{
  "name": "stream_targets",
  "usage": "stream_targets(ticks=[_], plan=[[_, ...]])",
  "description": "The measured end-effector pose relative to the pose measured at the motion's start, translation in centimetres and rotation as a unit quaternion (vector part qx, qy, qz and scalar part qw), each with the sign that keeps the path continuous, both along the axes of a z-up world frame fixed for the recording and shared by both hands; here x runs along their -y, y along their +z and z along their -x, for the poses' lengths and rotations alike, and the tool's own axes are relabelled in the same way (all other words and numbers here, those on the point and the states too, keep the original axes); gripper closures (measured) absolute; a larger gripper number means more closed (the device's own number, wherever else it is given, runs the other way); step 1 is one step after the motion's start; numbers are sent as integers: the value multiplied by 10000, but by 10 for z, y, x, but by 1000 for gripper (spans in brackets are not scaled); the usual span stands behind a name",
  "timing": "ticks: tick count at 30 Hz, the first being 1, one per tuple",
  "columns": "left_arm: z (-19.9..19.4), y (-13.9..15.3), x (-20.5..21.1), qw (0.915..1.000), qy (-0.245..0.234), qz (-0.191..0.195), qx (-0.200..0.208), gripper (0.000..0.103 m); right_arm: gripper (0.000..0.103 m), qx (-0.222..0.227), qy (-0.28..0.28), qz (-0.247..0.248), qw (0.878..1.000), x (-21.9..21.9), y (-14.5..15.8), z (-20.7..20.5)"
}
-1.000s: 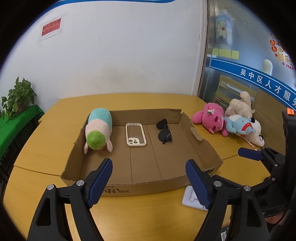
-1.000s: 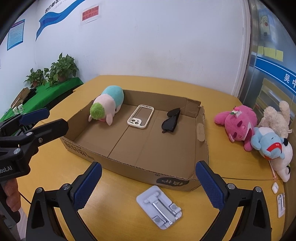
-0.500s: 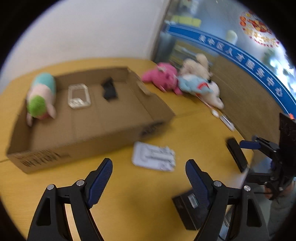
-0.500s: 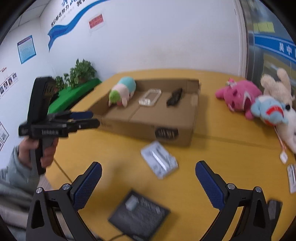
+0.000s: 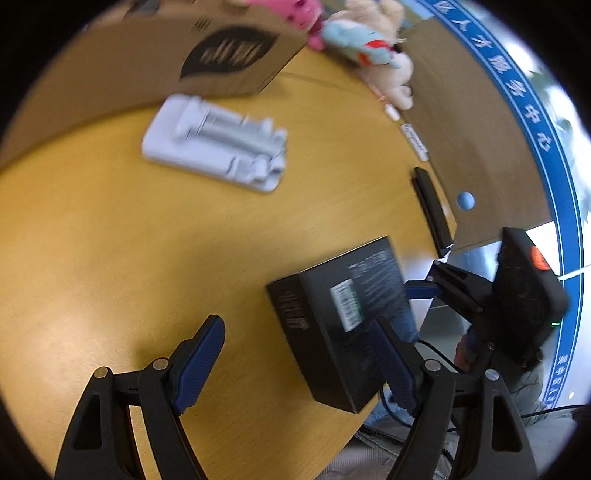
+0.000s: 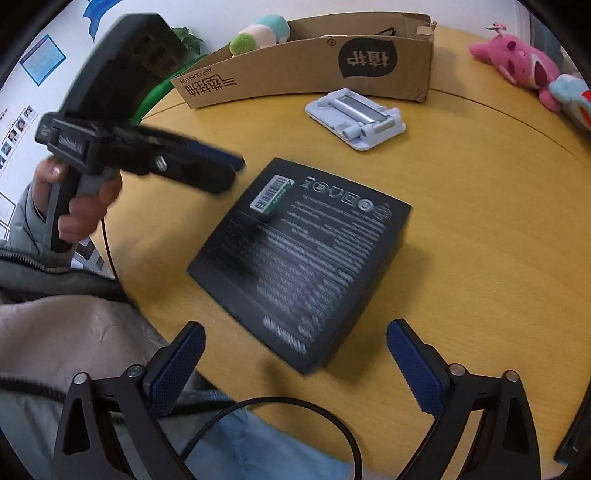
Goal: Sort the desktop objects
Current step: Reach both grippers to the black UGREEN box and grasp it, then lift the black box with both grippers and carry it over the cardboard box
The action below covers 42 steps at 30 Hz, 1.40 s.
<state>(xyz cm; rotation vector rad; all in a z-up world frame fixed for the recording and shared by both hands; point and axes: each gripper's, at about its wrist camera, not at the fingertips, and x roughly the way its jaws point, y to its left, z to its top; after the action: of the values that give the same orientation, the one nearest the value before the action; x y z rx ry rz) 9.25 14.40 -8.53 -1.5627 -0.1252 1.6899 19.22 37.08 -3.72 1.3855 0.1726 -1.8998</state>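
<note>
A black box (image 6: pixel 303 254) with white print and a barcode label lies flat near the table's front edge. My right gripper (image 6: pixel 295 369) is open just short of its near corner, touching nothing. My left gripper (image 5: pixel 295 365) is also open. The black box (image 5: pixel 332 314) lies ahead of it, one corner reaching in beside the right pad (image 5: pixel 391 369). From the right wrist view, the left gripper (image 6: pixel 232 166) hovers over the box's far left corner, held by a hand (image 6: pixel 85 199). A white phone stand (image 6: pixel 356 118) lies beyond, in front of the cardboard box (image 6: pixel 306 66).
Inside the cardboard box a green, pink and teal plush (image 6: pixel 258 33) shows above the wall. A pink plush (image 6: pixel 517 66) and a blue plush (image 6: pixel 572 99) lie at the far right. A slim black item (image 5: pixel 430 206) sits at the table edge. A cable (image 6: pixel 295 410) loops by my right gripper.
Both views have tipped down from the cardboard box to the black box by the table's front edge. Both grippers have sunk toward it and stayed open.
</note>
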Motion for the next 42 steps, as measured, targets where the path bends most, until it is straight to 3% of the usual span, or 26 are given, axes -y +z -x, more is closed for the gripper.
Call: stream_targets(ticks=[6, 11, 14, 20, 23, 26, 34, 42], plan=[[10, 1, 16, 9998, 194, 32, -48, 24, 5, -225, 539, 396, 9975, 37, 15, 3], [18, -2, 47, 9981, 597, 122, 30, 24, 5, -223, 863, 161, 9959, 44, 10, -2], [13, -3, 55, 9985, 528, 20, 160, 24, 5, -110, 897, 71, 9959, 42, 3, -2], [8, -3, 59, 9980, 602, -52, 190, 25, 6, -63, 1277, 609, 9899, 61, 14, -8], [12, -7, 75, 9962, 784, -172, 325, 38, 7, -281, 1361, 272, 9899, 67, 10, -9], [12, -9, 78, 9956, 830, -260, 357, 40, 7, -374, 1333, -155, 9903, 74, 1, -4], [9, -9, 77, 9943, 1027, -259, 94, 40, 14, -707, 1279, -211, 9890, 83, 4, -12], [8, 16, 94, 9935, 1076, -95, -366, 39, 14, -1206, 1290, -365, 9836, 101, 15, -25]])
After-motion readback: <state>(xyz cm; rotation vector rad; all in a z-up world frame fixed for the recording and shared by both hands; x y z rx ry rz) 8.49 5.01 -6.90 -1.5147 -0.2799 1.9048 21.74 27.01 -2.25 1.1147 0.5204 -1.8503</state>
